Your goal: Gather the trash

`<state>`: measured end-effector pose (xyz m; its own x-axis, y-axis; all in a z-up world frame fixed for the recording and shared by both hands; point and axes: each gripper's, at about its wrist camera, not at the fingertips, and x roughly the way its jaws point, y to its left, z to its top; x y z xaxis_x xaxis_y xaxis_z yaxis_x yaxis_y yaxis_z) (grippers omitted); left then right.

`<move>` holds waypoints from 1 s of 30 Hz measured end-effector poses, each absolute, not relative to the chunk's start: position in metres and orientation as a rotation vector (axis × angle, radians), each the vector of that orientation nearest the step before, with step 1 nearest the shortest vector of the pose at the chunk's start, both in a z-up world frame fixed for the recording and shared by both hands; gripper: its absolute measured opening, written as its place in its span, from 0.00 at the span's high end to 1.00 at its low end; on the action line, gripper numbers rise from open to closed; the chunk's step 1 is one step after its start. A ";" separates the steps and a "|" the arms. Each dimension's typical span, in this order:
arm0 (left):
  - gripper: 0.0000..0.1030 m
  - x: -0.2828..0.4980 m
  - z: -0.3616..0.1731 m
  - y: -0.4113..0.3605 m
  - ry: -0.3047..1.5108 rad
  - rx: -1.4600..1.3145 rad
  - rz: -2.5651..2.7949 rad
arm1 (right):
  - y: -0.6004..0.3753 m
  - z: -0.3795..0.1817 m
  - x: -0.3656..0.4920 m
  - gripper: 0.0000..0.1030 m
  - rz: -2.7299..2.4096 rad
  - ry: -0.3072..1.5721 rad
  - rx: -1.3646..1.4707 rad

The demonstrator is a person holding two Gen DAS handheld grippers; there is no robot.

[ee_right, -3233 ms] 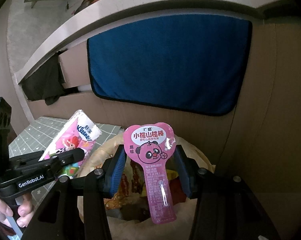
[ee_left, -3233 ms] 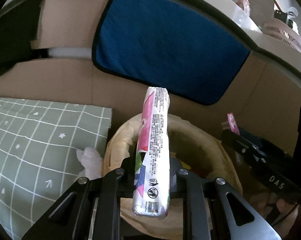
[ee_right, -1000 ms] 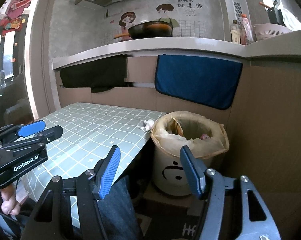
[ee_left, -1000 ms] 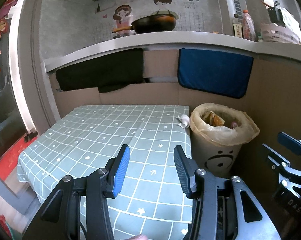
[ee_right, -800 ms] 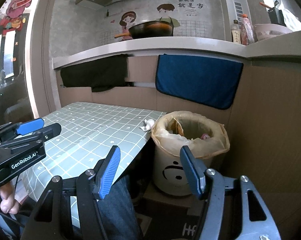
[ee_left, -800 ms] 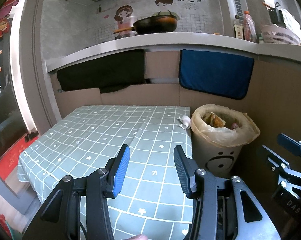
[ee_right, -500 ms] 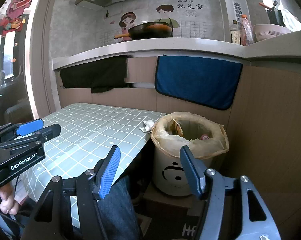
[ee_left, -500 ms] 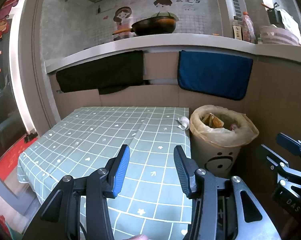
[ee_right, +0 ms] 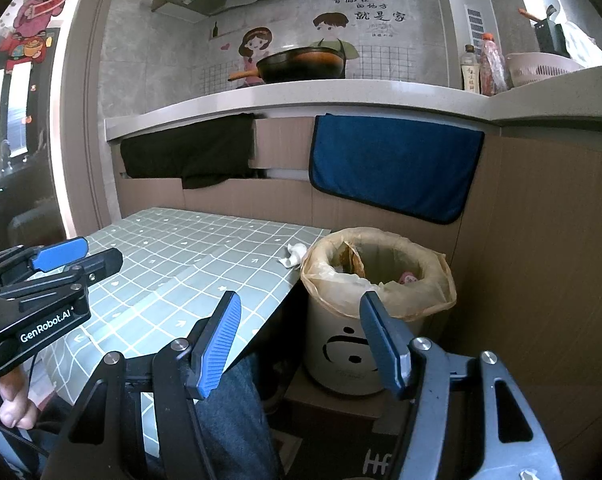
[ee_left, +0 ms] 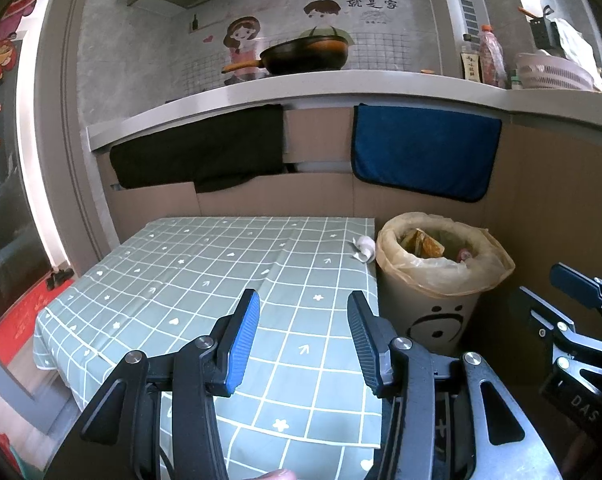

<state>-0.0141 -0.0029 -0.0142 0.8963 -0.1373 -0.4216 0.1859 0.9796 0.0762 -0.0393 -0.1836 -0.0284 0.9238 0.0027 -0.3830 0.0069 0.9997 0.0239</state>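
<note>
A white bin (ee_left: 437, 304) (ee_right: 353, 340) with a smiley face and a tan bag liner stands on the floor against the table's right edge, with wrappers inside. A crumpled white tissue (ee_left: 363, 249) (ee_right: 294, 255) lies on the green checked tablecloth (ee_left: 205, 272) (ee_right: 173, 264) at its far right corner, beside the bin's rim. My left gripper (ee_left: 304, 304) hovers open and empty over the near part of the table. My right gripper (ee_right: 299, 304) is open and empty too, held back from the bin, above the table's edge.
A counter runs along the back wall with a black cloth (ee_left: 197, 152) and a blue towel (ee_left: 425, 152) hanging from it. A wok, bottles and a basket sit on top. A person's jeans-clad leg (ee_right: 229, 412) is under the table edge. Brown panels close the right side.
About three seconds ago the left gripper held a tissue pack and the right a pink wrapper over the bin; both are now empty and pulled back. Nothing has moved over the last second.
</note>
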 end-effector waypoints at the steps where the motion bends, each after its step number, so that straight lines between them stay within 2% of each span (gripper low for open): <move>1: 0.55 -0.014 -0.014 -0.003 0.428 0.116 -0.169 | -0.184 -0.029 -0.040 0.42 -0.002 0.393 0.025; 30: 0.55 -0.012 -0.017 0.001 0.430 0.134 -0.202 | -0.189 -0.025 -0.043 0.42 -0.016 0.393 0.032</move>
